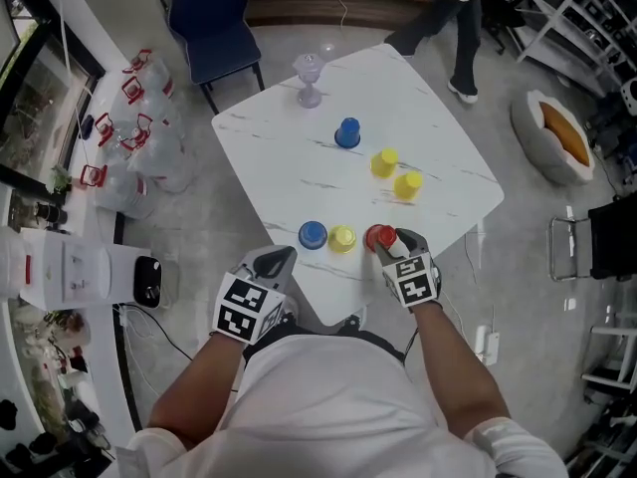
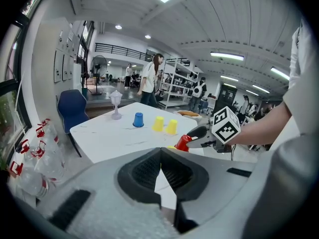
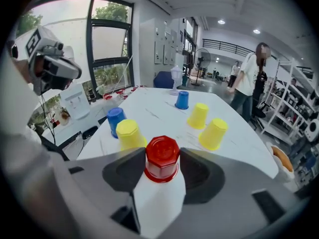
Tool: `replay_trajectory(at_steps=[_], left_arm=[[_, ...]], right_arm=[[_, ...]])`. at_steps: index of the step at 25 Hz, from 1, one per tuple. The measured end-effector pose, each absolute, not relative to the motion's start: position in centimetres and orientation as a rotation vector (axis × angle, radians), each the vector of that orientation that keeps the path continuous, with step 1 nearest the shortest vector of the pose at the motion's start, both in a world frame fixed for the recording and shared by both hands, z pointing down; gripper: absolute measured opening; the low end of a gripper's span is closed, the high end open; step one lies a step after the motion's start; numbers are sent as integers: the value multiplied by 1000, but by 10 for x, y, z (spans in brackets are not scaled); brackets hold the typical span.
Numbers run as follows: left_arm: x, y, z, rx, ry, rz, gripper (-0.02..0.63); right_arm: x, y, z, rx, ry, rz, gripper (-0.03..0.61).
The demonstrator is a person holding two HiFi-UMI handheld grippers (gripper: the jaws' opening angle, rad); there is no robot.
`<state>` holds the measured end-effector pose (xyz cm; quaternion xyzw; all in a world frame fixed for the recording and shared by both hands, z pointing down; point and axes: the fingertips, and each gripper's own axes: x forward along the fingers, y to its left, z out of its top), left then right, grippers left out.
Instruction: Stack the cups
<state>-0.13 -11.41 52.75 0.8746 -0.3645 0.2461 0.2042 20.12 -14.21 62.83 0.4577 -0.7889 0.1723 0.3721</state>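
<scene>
The red cup (image 3: pixel 162 154) stands upside down near the front edge of the white table (image 1: pixel 289 177), and my right gripper (image 3: pixel 161 167) is shut on it, a pad on each side. In the head view the red cup (image 1: pixel 378 237) is last in a row with a yellow cup (image 1: pixel 342 238) and a blue cup (image 1: pixel 313 235). Farther back are two yellow cups (image 1: pixel 384 162) (image 1: pixel 407 184) and another blue cup (image 1: pixel 347 132). My left gripper (image 1: pixel 278 261) hangs shut and holds nothing, just off the table's front edge, below the blue cup.
A clear goblet (image 1: pixel 309 76) stands at the table's far corner. A blue chair (image 1: pixel 214 23) is behind the table, and plastic bags (image 1: pixel 149 137) lie on the floor to the left. A person (image 1: pixel 448 18) walks beyond the table; a cushion (image 1: pixel 562 132) lies at the right.
</scene>
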Motion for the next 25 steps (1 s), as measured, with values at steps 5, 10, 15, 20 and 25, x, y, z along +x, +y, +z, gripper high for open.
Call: replay_trajectory(at_steps=[5,10,15,20,25], left_arm=[[2,-113,527,2456,-989,702,9],[1,-110,528,2460,-981,708,9],[-6,-108,530,2445,-990,716,9],[-10,-104,532,2435,-995,718,9],[-8,-103,534,2432,-995,718,9]], right_arm=[[185,-133,633,1141,-2034,421,221],[184,-137,636,1147,-2032,418,221],[181,-138,638,1131,-2010,413,222],[181,-135,640,1124,-2006,401,224],[181,-134,642,1127,-2020,416,262]])
